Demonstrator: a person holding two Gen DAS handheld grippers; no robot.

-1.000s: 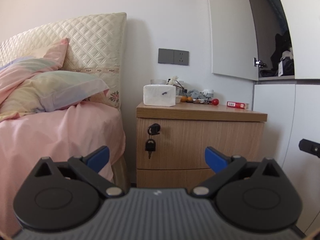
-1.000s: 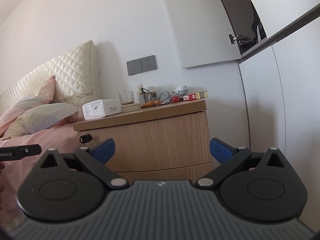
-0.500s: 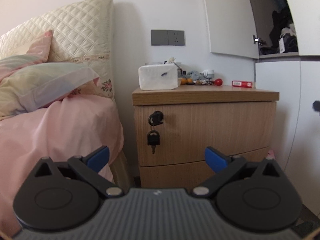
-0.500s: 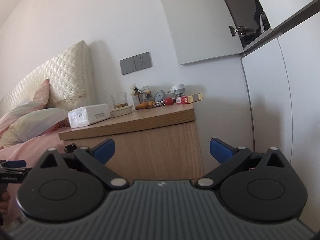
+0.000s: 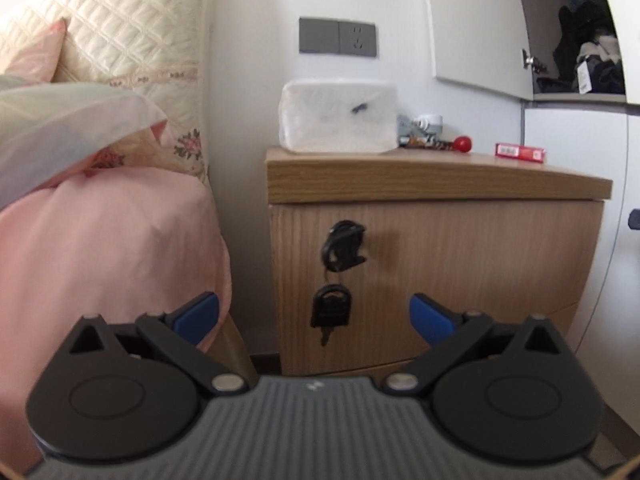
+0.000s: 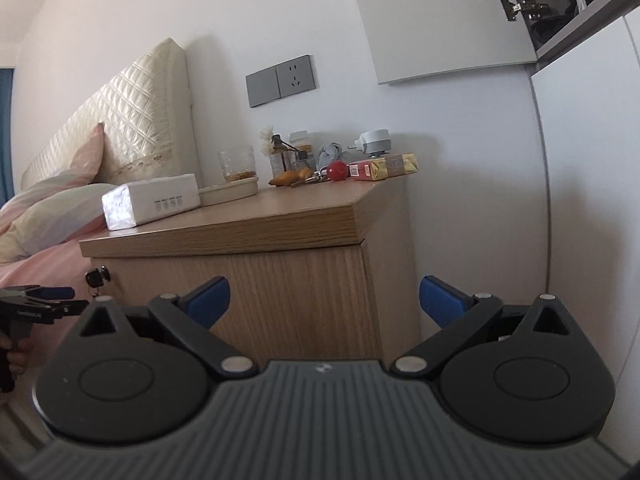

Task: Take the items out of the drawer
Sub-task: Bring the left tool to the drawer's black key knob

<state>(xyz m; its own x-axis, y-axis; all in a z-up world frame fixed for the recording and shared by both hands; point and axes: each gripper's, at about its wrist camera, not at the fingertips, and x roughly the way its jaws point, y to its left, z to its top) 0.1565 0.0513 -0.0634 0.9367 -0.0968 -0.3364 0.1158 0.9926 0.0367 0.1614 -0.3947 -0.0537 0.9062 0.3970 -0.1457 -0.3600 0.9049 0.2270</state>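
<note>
Writing on the red and gold cardboard packet (image 6: 384, 169) at the far right of the nightstand top cannot be read, and the small grey marks printed on the side of the white rectangular tissue box (image 6: 154, 204) are equally illegible. A clear ribbed glass jar (image 6: 237, 164), holding a shallow layer of amber-brown contents, is seen standing in a cream oval dish (image 6: 230, 191) just right of the tissue box. The closed upper drawer (image 5: 460, 280) of the light wood-grain nightstand (image 6: 248, 226) is fitted with a black lock (image 5: 345, 245), from which a black-headed key (image 5: 331, 312) is hung. The left gripper (image 5: 314, 318) is held near the drawer front with its blue-tipped fingers spread wide apart, the hanging key framed between them. The right gripper (image 6: 324, 300) is likewise spread wide and empty, pointed at the nightstand's right front corner. A quilted cream headboard (image 5: 136, 40) and smooth pink bedding (image 5: 100, 256) are seen to the left.
</note>
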